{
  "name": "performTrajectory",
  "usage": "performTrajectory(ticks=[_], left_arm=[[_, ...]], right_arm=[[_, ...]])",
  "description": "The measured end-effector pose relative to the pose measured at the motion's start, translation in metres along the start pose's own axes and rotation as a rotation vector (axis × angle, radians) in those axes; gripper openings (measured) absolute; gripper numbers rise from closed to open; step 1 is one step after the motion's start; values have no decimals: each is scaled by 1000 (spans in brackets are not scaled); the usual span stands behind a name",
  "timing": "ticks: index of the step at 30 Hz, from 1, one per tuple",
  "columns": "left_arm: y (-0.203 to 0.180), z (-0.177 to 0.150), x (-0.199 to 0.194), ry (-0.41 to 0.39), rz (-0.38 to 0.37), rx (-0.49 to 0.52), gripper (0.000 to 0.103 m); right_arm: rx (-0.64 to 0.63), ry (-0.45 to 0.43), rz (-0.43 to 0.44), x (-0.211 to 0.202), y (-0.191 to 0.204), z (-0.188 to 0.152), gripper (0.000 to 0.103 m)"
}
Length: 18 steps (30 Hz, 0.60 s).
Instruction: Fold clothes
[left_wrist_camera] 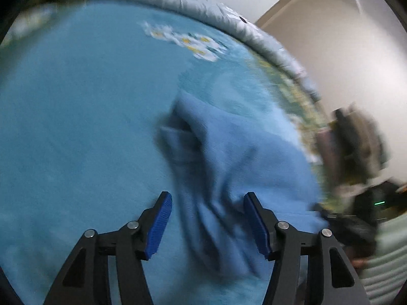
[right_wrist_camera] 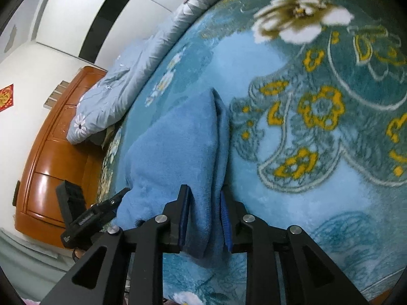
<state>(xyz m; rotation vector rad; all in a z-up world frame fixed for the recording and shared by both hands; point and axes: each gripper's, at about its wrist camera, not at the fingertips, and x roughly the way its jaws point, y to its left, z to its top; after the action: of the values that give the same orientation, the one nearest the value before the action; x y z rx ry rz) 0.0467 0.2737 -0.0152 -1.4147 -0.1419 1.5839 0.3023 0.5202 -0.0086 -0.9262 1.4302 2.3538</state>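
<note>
A light blue fleece garment point(left_wrist_camera: 229, 157) lies bunched on a blue floral blanket point(left_wrist_camera: 76, 101); the left wrist view is motion-blurred. My left gripper point(left_wrist_camera: 207, 198) is open, its blue pads either side of a hanging fold of the garment, not pinching it. In the right wrist view the same garment point(right_wrist_camera: 178, 139) hangs in a folded wedge, and my right gripper point(right_wrist_camera: 204, 203) is shut on its lower edge. The left gripper body point(right_wrist_camera: 84, 216) shows at the garment's left edge.
The blanket point(right_wrist_camera: 318, 127) with yellow and white flowers covers the bed. A grey-white floral quilt point(right_wrist_camera: 127, 76) lies along the far edge. A wooden headboard point(right_wrist_camera: 51, 165) and white wall stand at left. Dark objects point(left_wrist_camera: 356, 139) sit beyond the bed's right edge.
</note>
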Motion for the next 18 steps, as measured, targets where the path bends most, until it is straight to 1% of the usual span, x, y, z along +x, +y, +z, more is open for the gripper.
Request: performTrajectory(ticks=[3,8,9,10,13,14,15,16,17,18], left_arm=[[7,-1,2,32,-45,-44,63],[5,-3,11,93,-120,-79,64],[5,-5,13,97,-127,-82,64],[5,-5,13,94,-127,-85,64],[5,-6,11,79,-141,-111,61],[5,-7,11,75,-140,-112,58],[4,-8,11,75,-137,-112,47],[3,-10,11,74,-131,-114,35],[2,-11,13,72,-126,-118,31],[1,-12,12,65,-109,-115,18]], right_arm=[[19,-23,-6,-4,-5,4,29],[62,11,46,14,-9,6,30],[66,20,60,19,-8,6,30],[71,27,74,24,-6,6,33],[59,19,85,26,1,6,33],[55,16,88,27,4,6,33],[50,12,90,27,7,6,32],[46,9,93,28,9,6,27],[47,4,94,26,10,6,22],[51,-3,94,23,10,6,16]])
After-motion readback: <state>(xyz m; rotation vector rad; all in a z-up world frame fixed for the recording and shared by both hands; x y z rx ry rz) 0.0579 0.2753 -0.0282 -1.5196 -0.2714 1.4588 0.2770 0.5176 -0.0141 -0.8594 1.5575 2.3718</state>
